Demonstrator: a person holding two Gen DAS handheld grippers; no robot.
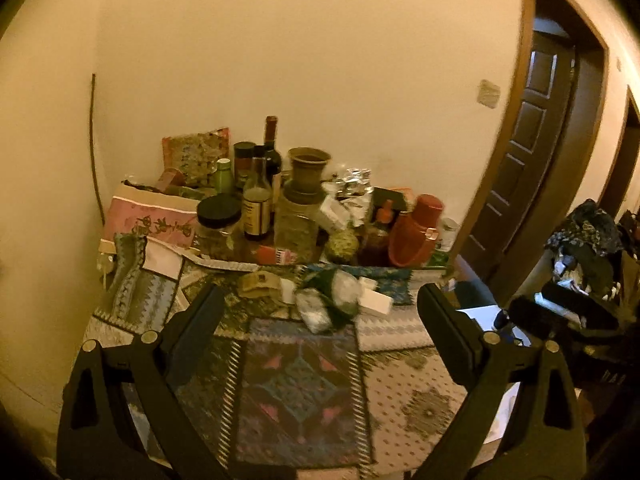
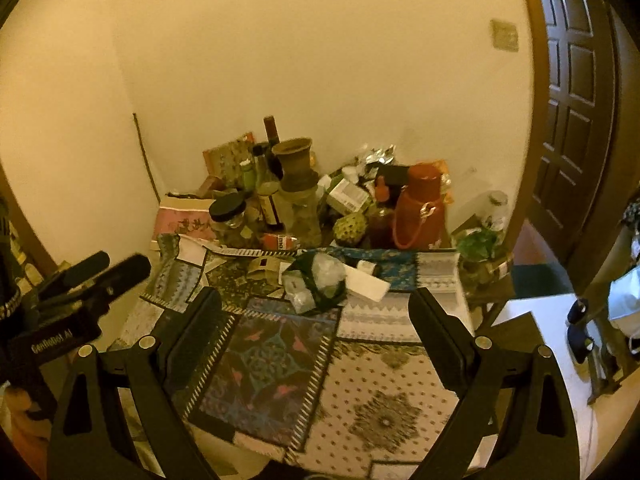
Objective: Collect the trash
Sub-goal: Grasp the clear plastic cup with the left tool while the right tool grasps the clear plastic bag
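While both my grippers hover empty over the patterned table [image 2: 384,408], I judge this the approach step: left gripper [image 1: 320,312] jaws wide, right gripper [image 2: 314,312] jaws wide. Crumpled green-and-clear wrapper [image 2: 316,280] lies mid-table, touching a white carton [image 2: 370,286]. Next: reach far, centre on the wrapper. Near cloth is free; bottles and red flask [image 2: 420,212] crowd the far edge.

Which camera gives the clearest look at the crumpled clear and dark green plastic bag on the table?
The right wrist view: the crumpled clear and dark green plastic bag looks sharper there. The left wrist view shows the same bag centred between its open fingers, but motion-blurred.
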